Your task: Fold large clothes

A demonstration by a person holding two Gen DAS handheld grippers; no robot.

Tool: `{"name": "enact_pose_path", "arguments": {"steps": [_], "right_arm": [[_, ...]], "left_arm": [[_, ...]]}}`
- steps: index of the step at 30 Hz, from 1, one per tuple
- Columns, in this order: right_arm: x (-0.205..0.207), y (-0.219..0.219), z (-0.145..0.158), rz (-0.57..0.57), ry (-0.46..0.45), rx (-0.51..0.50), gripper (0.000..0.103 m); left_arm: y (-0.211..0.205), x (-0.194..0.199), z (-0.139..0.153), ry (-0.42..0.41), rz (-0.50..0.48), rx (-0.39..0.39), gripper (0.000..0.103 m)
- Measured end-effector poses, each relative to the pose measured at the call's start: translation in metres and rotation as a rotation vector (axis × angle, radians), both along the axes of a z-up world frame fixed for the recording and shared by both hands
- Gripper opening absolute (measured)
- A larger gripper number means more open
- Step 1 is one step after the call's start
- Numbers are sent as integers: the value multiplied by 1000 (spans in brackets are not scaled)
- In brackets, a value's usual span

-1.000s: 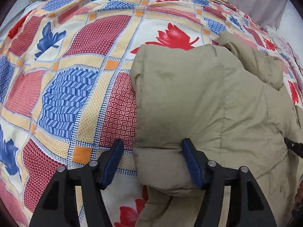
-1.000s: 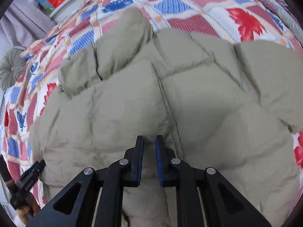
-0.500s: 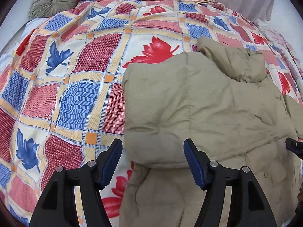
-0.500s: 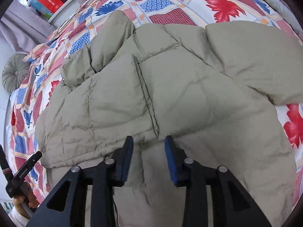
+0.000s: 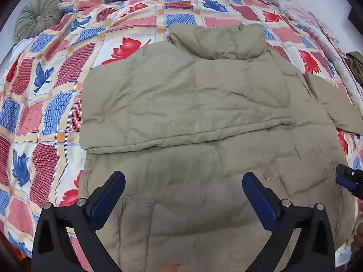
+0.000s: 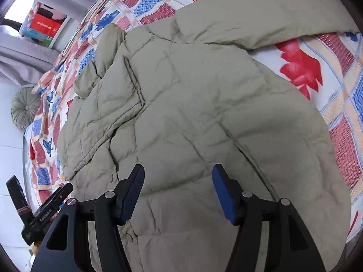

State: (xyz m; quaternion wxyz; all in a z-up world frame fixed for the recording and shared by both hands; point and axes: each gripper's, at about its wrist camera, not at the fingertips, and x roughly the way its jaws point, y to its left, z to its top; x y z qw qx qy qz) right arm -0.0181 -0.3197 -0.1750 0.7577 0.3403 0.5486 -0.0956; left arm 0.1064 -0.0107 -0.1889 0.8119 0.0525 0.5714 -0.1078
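Spread across the patchwork leaf-print quilt [image 5: 52, 104]: a puffy olive-khaki quilted jacket [image 5: 204, 117], one sleeve already folded in across the body, the other [image 6: 261, 20] still flung out sideways. Left gripper [image 5: 183, 189] and right gripper [image 6: 178, 189] just opened, both empty above the jacket. Remaining, probably: second sleeve, then halving.

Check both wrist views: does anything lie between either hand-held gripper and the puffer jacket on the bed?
Nothing visible does. The left hand-held gripper and the right hand-held gripper both hang open over the olive puffer jacket, their jaws having just been opening with nothing between them. Only the patterned bedspread surrounds the jacket.
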Motion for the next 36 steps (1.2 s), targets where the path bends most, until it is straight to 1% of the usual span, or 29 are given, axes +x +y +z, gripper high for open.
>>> {"name": "enact_pose_path", "arguments": {"steps": [6,7,8,11,14,17,19,23,25,27,31,36], "right_arm": [[-25,-45,6,-84,-2,-31,68],[-30,-54,7,-98,-6,-33,71],[-35,-64,8,-118,-15,-28,81],[-49,-94,12,-192,-56,-5,81],[-60,-122,13,-251,-101,35,81],[-66,-147,11,-295,-139,86,103],[-70,-165,9,-331,-171,110,103],[-70,-197,5,-369,-175,129,103],[-68,-217,-1,-388,-167,170,103],[-69,-238,-7,-430,-179,222,103],[-68,-279,-18,-537,-233,289,103],[-55,-325,-31,-658,-331,370,103]], "left_arm": [[-47,-7,1,38,-33,-17,103],[-53,-8,0,42,-31,-21,103],[-60,-8,0,47,-29,-22,103],[-78,-8,-5,43,-30,7,103],[-96,-9,-11,67,-54,5,103],[-118,-15,-11,80,-72,-13,103],[-133,-17,-10,90,-83,-19,103],[-163,-20,-9,95,-105,-25,103],[-175,-20,-8,101,-110,-33,103],[-187,-21,-8,109,-109,-45,103],[-206,-22,-9,122,-110,-55,103],[-223,-24,-15,137,-108,-56,103]]}}
